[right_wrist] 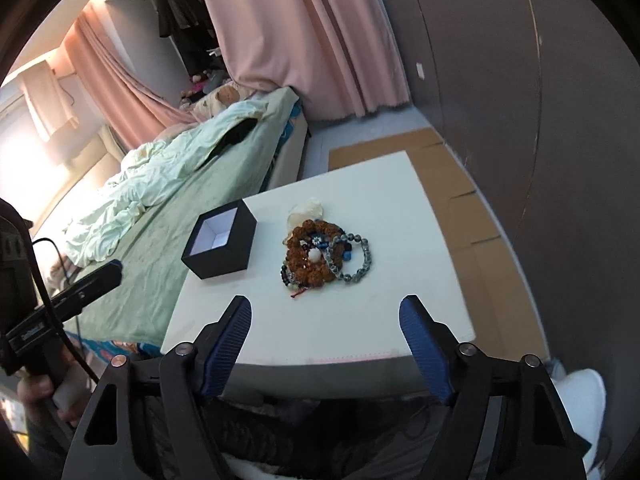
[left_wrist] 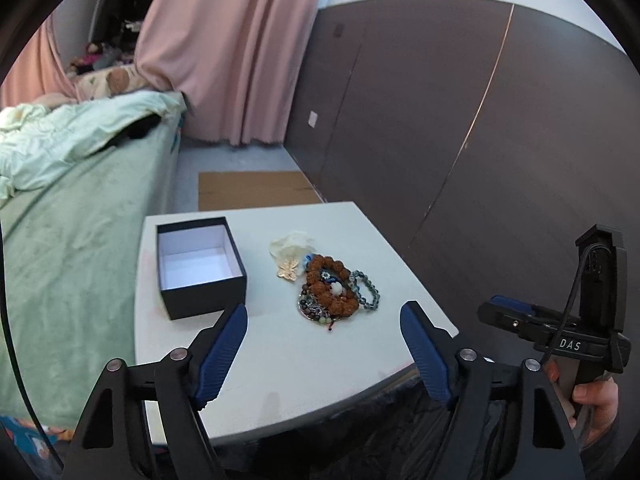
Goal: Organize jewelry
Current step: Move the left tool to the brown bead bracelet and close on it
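Both grippers, left (left_wrist: 323,312) and right (right_wrist: 325,304), jaws spread, empty, over table (right_wrist: 360,320); bracelets (right_wrist: 320,254) beside open box (right_wrist: 222,246).

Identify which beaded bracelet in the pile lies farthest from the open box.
The grey-blue glassy bead bracelet, at the pile's edge away from the dark box. The large brown knobbly-bead bracelet lies between them.

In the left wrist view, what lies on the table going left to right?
Open dark box → gold butterfly-shaped piece → brown bead bracelet → grey-blue bead bracelet. The smaller pieces under the brown one overlap too much to order.
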`<state>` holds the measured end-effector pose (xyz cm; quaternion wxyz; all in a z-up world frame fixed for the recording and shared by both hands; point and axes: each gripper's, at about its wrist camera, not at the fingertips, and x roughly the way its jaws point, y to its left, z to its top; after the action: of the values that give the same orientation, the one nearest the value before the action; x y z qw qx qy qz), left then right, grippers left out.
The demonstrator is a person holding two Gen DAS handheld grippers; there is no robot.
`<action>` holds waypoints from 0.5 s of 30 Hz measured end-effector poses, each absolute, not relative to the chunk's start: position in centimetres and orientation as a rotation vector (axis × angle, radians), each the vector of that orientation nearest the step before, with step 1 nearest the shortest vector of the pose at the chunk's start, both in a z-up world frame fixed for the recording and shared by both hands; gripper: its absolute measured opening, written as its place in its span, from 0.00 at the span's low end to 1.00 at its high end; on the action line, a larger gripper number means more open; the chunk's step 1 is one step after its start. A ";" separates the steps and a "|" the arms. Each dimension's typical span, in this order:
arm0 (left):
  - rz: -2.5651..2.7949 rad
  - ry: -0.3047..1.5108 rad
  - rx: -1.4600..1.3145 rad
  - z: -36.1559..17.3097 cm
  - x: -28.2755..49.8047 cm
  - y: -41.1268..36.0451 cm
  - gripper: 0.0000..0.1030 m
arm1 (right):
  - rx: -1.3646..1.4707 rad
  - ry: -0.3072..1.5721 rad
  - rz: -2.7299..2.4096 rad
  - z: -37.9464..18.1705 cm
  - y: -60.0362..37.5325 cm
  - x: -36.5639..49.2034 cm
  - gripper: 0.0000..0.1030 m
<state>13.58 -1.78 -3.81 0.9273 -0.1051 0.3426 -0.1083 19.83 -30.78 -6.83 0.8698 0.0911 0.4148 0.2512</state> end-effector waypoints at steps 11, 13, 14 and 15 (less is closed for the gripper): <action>-0.278 0.829 -0.295 -7.3 20.2 -2.1 0.54 | 0.232 0.998 0.583 -11.1 -29.3 24.9 0.52; -0.284 0.850 -0.304 -7.9 21.3 -2.1 0.54 | 0.239 1.016 0.574 -11.6 -29.4 25.8 0.52; -0.284 0.856 -0.305 -8.2 21.9 -2.2 0.52 | 0.242 1.025 0.571 -11.9 -29.3 26.2 0.52; -0.284 0.868 -0.306 -8.6 22.4 -2.3 0.50 | 0.242 1.032 0.568 -12.1 -29.3 26.5 0.52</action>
<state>22.39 -2.32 -8.55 0.8863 -0.1469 0.4175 -0.1367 26.54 -29.28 -12.11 0.8245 0.1140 0.4855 0.2673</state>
